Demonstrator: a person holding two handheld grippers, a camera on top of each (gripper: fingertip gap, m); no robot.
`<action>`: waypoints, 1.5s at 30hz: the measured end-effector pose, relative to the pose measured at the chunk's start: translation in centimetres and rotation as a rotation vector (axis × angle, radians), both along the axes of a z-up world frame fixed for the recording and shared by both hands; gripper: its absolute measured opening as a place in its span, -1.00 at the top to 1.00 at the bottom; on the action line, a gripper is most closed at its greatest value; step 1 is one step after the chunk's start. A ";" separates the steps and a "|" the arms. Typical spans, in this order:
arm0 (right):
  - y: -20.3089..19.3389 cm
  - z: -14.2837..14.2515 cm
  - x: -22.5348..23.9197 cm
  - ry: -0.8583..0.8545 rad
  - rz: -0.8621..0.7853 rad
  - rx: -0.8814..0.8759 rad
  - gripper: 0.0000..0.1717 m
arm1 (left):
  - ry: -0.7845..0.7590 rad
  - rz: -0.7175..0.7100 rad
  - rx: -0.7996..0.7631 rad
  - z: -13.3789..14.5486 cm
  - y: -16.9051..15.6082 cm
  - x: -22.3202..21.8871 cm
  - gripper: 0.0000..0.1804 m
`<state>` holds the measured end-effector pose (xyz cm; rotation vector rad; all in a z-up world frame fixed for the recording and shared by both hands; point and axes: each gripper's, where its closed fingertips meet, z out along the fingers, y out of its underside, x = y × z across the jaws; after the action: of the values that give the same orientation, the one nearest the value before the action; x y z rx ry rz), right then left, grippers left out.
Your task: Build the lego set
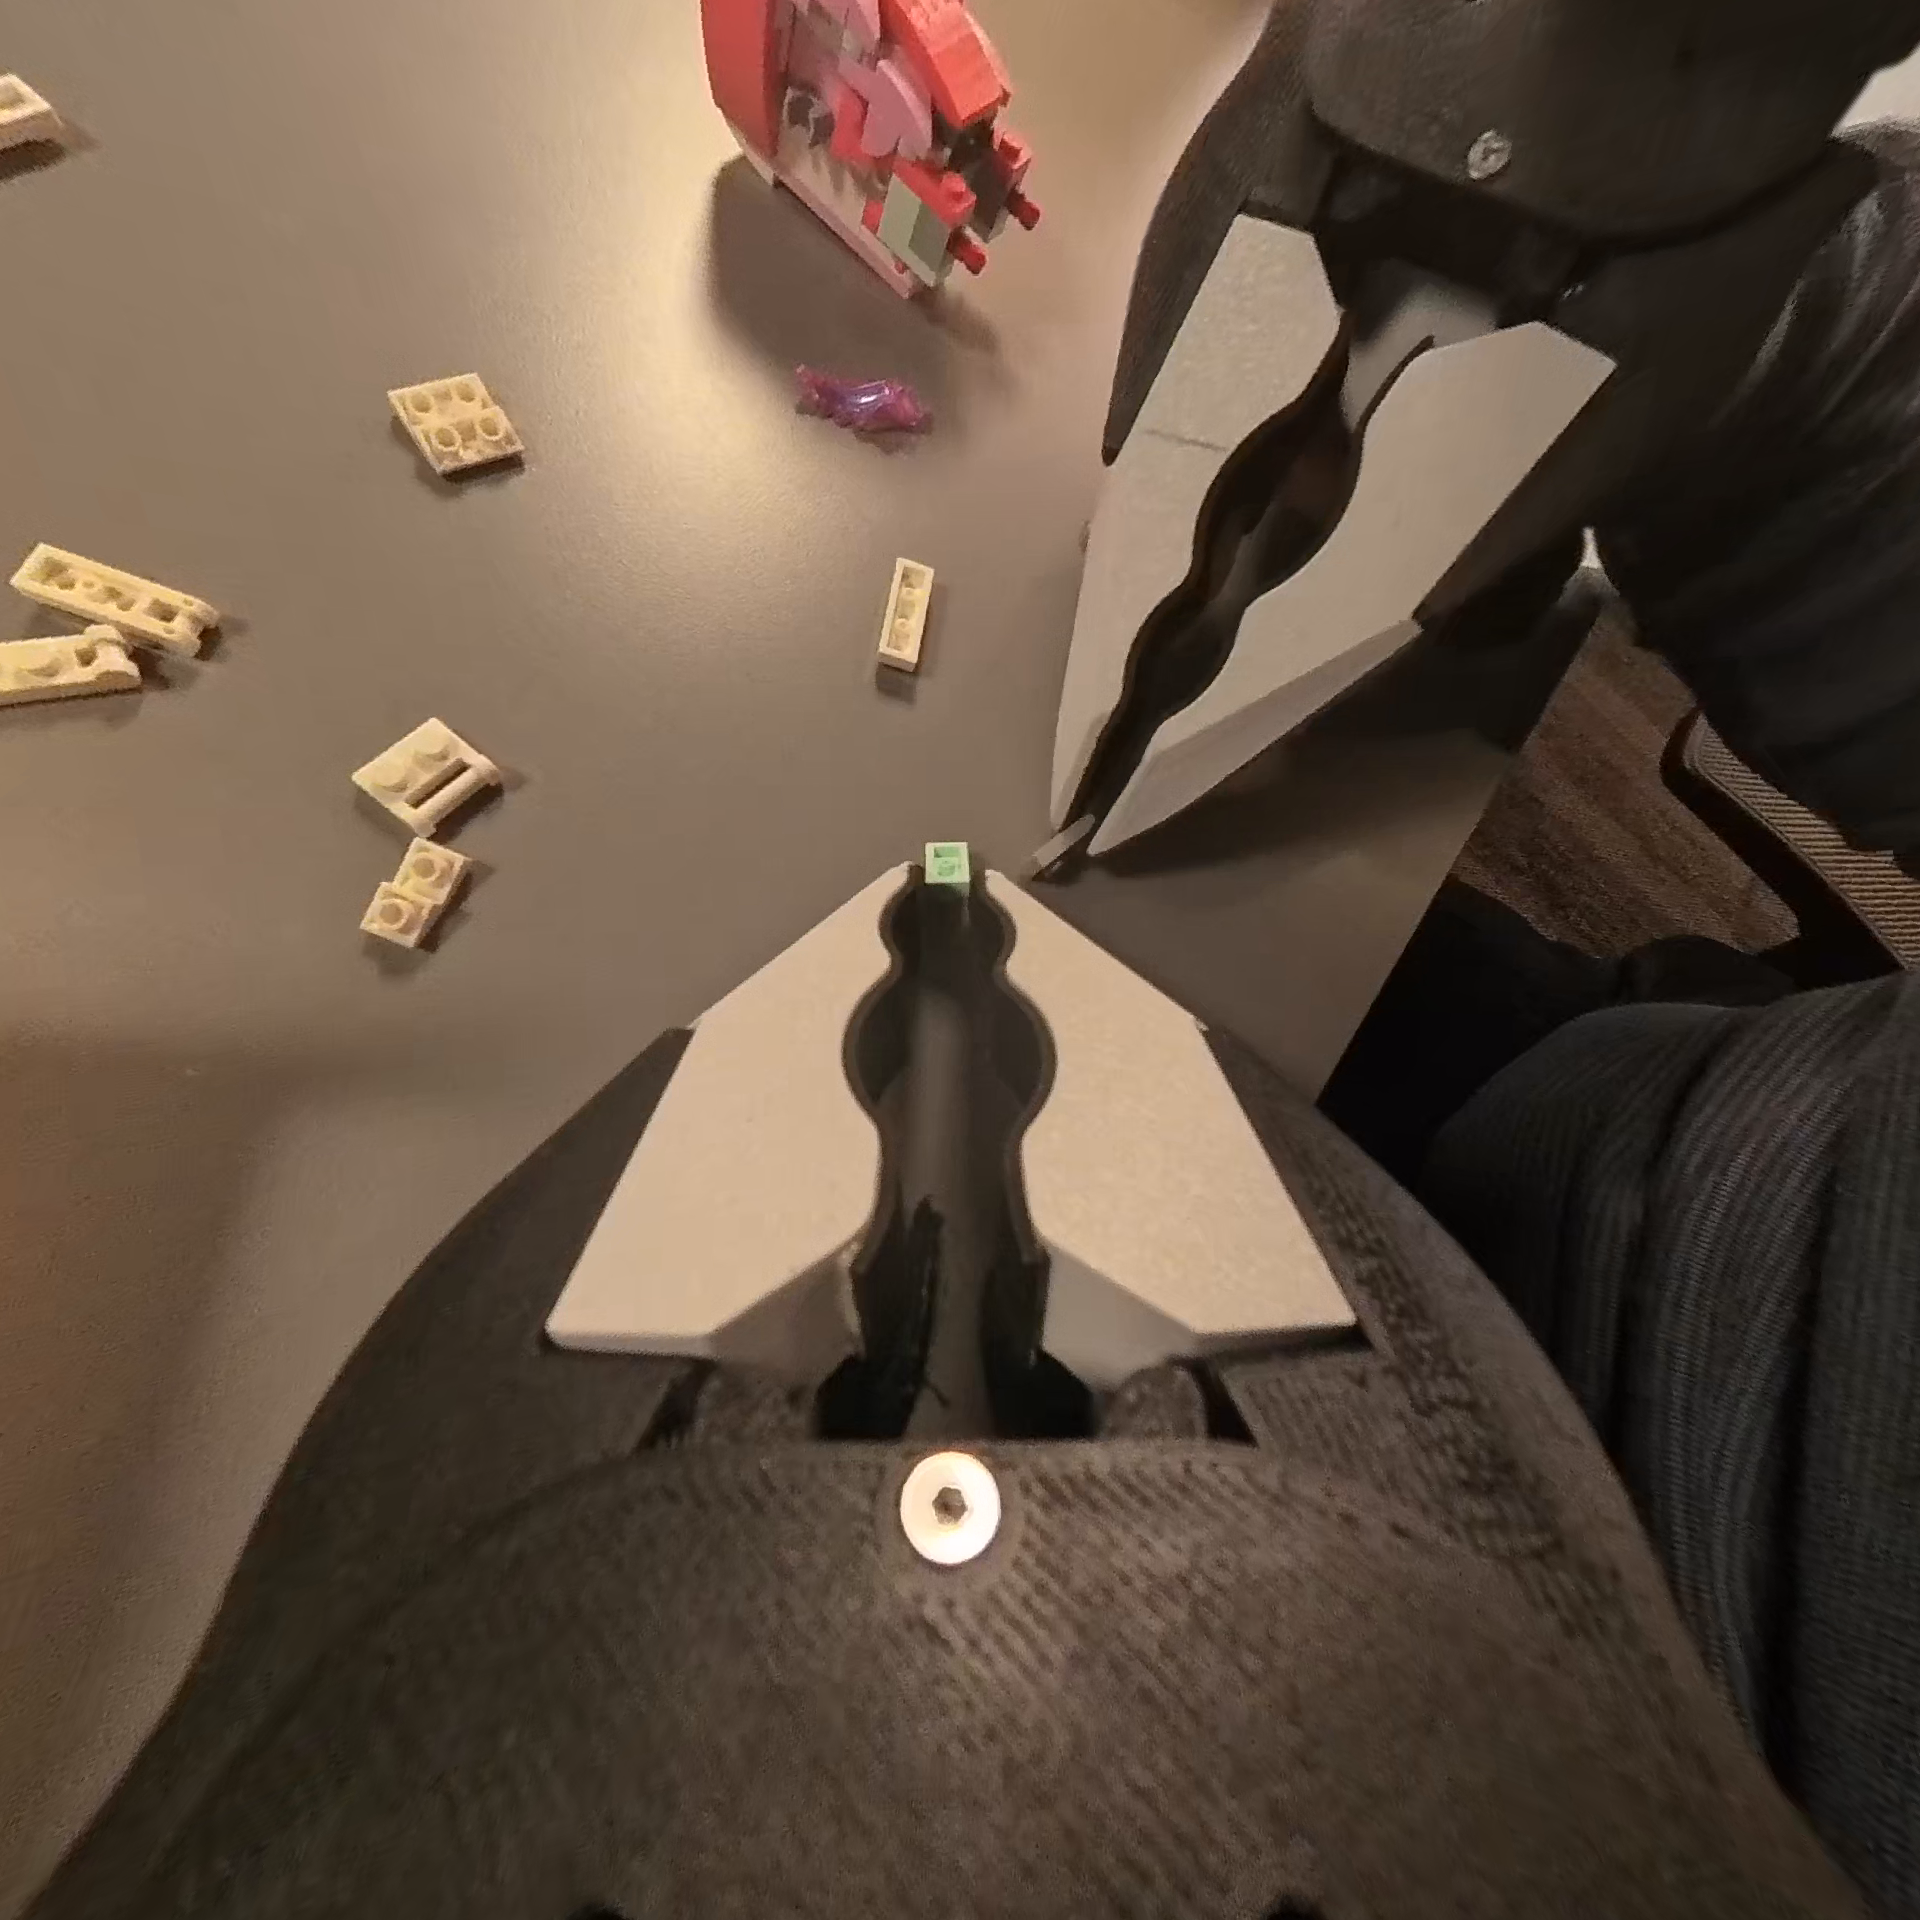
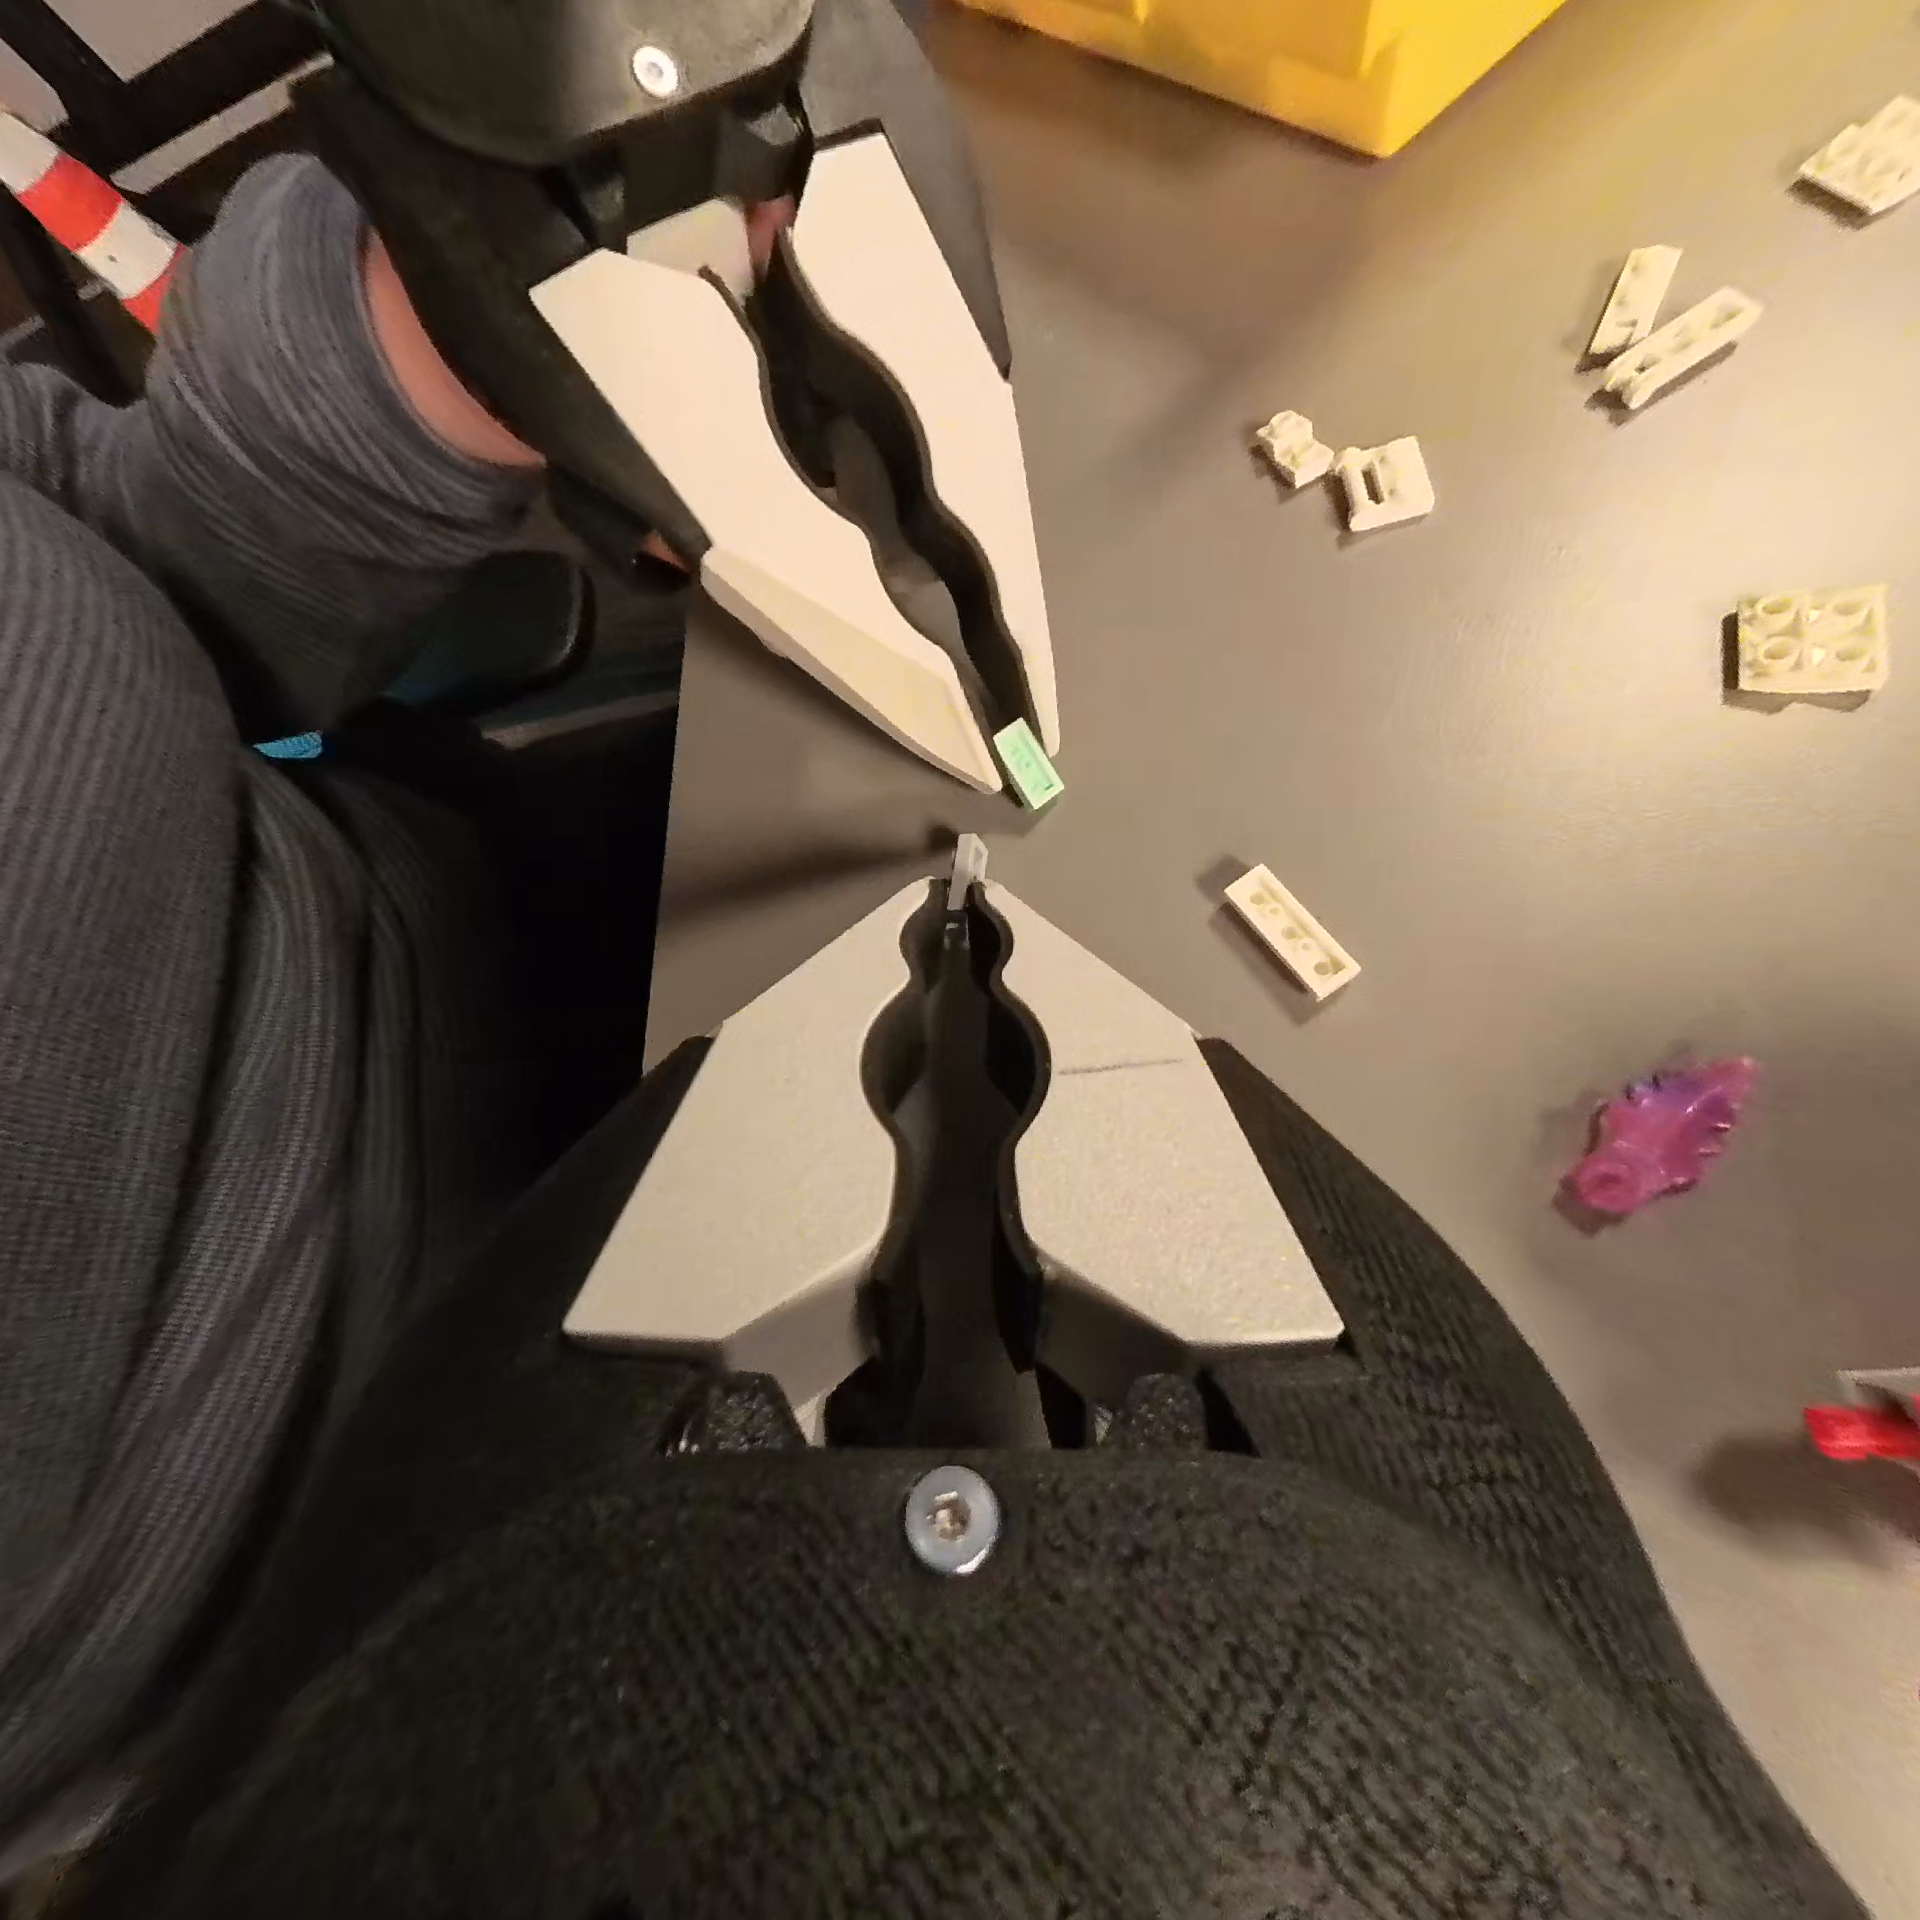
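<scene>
Over the table's near corner: two hand-held grippers meet tip to tip above the grey table (image 1: 312,1039), each pinching a small brick.
Left gripper (image 1: 948,878): closed on a small green brick (image 1: 948,864), both pads pressing its sides; the brick sticks out past the fingertips.
Right gripper (image 2: 966,883): closed on a thin grey plate (image 2: 968,864) held edge-on, its end poking beyond the tips.
Green brick to grey plate: just apart, the plate just beside the green brick and nearer the table's corner, both lifted clear of the tabletop.
Beyond the green brick: a cream narrow plate (image 1: 904,611) lies flat nearby; farther on, a purple translucent piece (image 1: 860,400) and a red-and-pink brick model (image 1: 873,135).
Left of the green brick: loose cream plates, among them a handled plate (image 1: 424,774) and a square plate (image 1: 455,424), well apart from both grippers.
Far edge in the right wrist view: a yellow bin (image 2: 1299,52).
Beside the grippers: a person's dark ribbed sleeve (image 2: 260,468).
</scene>
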<state>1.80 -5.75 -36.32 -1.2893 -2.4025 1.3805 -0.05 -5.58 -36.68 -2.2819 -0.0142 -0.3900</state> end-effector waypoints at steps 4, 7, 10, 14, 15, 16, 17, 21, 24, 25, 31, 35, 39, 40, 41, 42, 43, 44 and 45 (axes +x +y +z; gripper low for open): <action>-0.1 0.2 0.0 -0.007 0.004 -0.024 0.90 | -0.003 0.001 0.003 0.0 0.0 0.0 0.92; 0.0 0.2 -0.1 0.010 -0.007 -0.018 0.90 | -0.007 0.002 0.006 0.1 0.0 0.0 0.92; 0.1 0.1 -0.2 0.026 -0.013 0.007 0.90 | -0.008 0.002 0.006 0.1 0.0 0.0 0.92; 0.3 -0.2 -0.3 0.030 -0.010 0.058 0.91 | -0.010 0.001 0.005 0.1 0.0 0.1 0.92; 0.3 -0.3 -0.3 0.031 -0.011 0.074 0.90 | -0.010 0.001 0.005 0.1 0.0 0.1 0.92; 0.4 -0.3 -0.3 0.035 -0.011 0.086 0.91 | -0.010 0.001 0.005 0.1 0.0 0.1 0.92; 0.4 -0.3 -0.4 0.040 -0.008 0.096 0.91 | -0.010 0.001 0.006 0.1 0.0 0.1 0.92; 0.3 -0.3 -0.4 0.049 -0.007 0.109 0.88 | -0.013 0.001 0.007 0.1 0.0 0.1 0.92; 0.4 -0.3 -0.4 0.055 -0.012 0.102 0.87 | -0.015 0.001 0.007 0.1 0.0 0.1 0.92; 0.4 -0.3 -0.4 0.056 -0.015 0.101 0.87 | -0.016 0.001 0.008 0.1 0.0 0.1 0.92; 0.7 -0.3 -0.6 0.070 -0.036 0.103 0.88 | -0.014 -0.001 0.010 0.1 0.0 0.1 0.92; 0.8 -0.2 -0.8 0.071 -0.053 0.082 0.97 | 0.003 -0.025 0.008 0.1 -0.1 0.3 0.92; 0.9 -0.1 -0.8 0.036 -0.081 0.036 0.98 | 0.070 -0.062 0.018 0.0 -0.2 0.4 0.91; 0.9 -0.1 -0.8 0.029 -0.082 0.031 0.98 | 0.086 -0.072 0.024 0.0 -0.2 0.5 0.86; 0.9 -0.1 -0.8 0.027 -0.079 0.028 0.98 | 0.101 -0.078 0.029 0.1 -0.2 0.5 0.77; 0.9 -0.1 -0.8 0.025 -0.074 0.026 0.98 | 0.115 -0.074 0.031 0.1 -0.2 0.4 0.68; 0.8 -0.1 -0.7 0.024 -0.068 0.023 0.98 | 0.128 -0.081 0.038 0.1 -0.2 0.4 0.63; 0.8 -0.1 -0.6 0.023 -0.057 0.018 0.98 | 0.139 -0.104 0.052 0.2 -0.2 0.6 0.61; 0.7 0.0 -0.5 0.019 -0.041 0.009 0.98 | 0.153 -0.136 0.073 0.4 -0.2 1.0 0.61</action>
<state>1.30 -5.08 -36.35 -1.3099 -2.3538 1.3638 0.97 -5.74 -36.29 -2.2407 0.2305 -0.2802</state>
